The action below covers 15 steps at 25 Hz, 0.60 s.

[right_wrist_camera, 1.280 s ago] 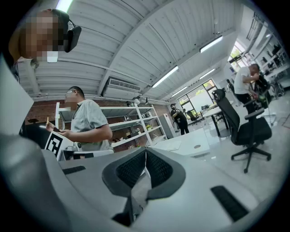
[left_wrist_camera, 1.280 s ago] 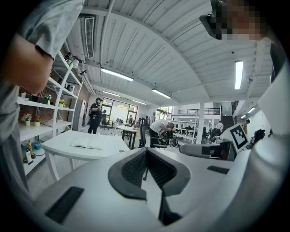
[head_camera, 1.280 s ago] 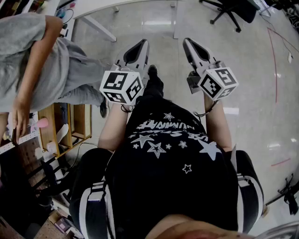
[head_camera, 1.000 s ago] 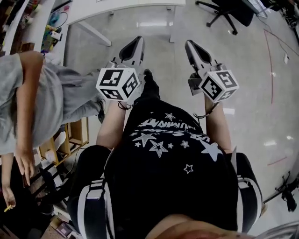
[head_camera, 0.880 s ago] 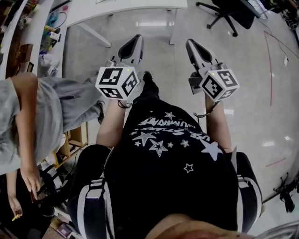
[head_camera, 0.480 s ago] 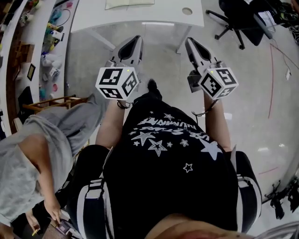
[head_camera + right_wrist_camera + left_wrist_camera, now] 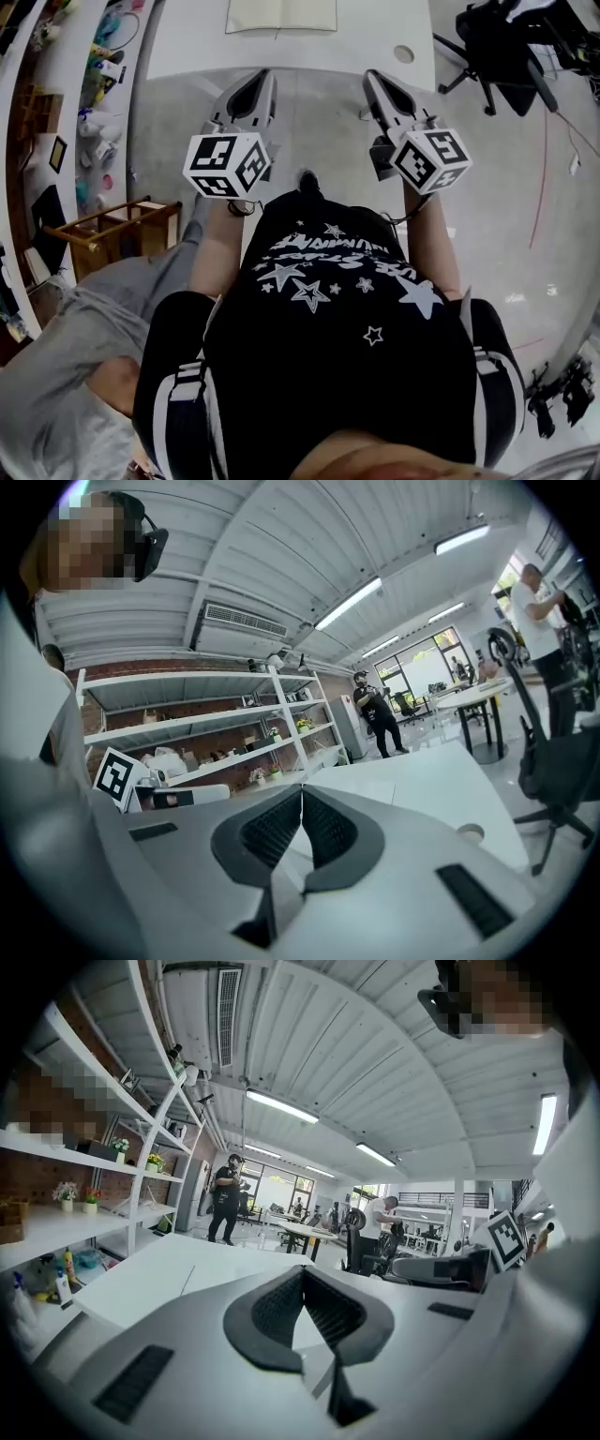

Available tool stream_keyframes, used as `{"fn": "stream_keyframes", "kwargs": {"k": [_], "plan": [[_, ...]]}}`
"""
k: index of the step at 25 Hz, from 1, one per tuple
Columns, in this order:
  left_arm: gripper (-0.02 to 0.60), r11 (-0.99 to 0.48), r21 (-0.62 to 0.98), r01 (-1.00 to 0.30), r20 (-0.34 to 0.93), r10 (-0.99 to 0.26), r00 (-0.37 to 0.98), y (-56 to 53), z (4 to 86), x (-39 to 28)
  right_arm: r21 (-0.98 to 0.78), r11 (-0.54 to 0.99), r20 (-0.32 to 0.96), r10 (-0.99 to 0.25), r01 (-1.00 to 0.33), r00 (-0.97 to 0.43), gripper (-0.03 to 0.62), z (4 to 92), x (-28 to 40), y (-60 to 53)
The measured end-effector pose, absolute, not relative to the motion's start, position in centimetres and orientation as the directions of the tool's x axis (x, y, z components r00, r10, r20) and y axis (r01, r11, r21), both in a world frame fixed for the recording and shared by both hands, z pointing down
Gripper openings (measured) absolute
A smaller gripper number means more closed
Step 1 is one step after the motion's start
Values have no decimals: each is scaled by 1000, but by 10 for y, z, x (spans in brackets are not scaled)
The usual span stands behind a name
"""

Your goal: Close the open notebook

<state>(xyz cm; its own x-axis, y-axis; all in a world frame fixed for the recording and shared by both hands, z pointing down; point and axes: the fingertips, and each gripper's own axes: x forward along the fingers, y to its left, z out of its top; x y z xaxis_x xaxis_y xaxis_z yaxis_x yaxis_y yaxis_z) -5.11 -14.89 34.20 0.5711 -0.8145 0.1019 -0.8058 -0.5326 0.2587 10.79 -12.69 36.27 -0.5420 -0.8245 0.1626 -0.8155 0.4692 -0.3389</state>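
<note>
The open notebook lies flat on the white table at the top of the head view, its pale pages spread and cut off by the frame's edge. My left gripper and right gripper are held side by side in front of my body, over the floor just short of the table's near edge. Both point towards the table. Each is shut with nothing between its jaws, as the left gripper view and the right gripper view show. Neither touches the notebook.
A round cable hole sits in the table's right part. A black office chair stands at the right, a wooden rack and cluttered shelves at the left. A person in grey is at the lower left.
I have moved forward to the white table, and the notebook has come into sight at the top. The person in grey has slid to the lower left. Both grippers stayed shut.
</note>
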Motion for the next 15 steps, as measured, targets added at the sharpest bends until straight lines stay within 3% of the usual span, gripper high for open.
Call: {"fn": "stream_keyframes", "kwargs": {"k": [15], "plan": [[12,-419,263,-869,126,-878,462,-199,356,-103,-252,596,230,-729,-763,-645,9,387,42,-200]]}}
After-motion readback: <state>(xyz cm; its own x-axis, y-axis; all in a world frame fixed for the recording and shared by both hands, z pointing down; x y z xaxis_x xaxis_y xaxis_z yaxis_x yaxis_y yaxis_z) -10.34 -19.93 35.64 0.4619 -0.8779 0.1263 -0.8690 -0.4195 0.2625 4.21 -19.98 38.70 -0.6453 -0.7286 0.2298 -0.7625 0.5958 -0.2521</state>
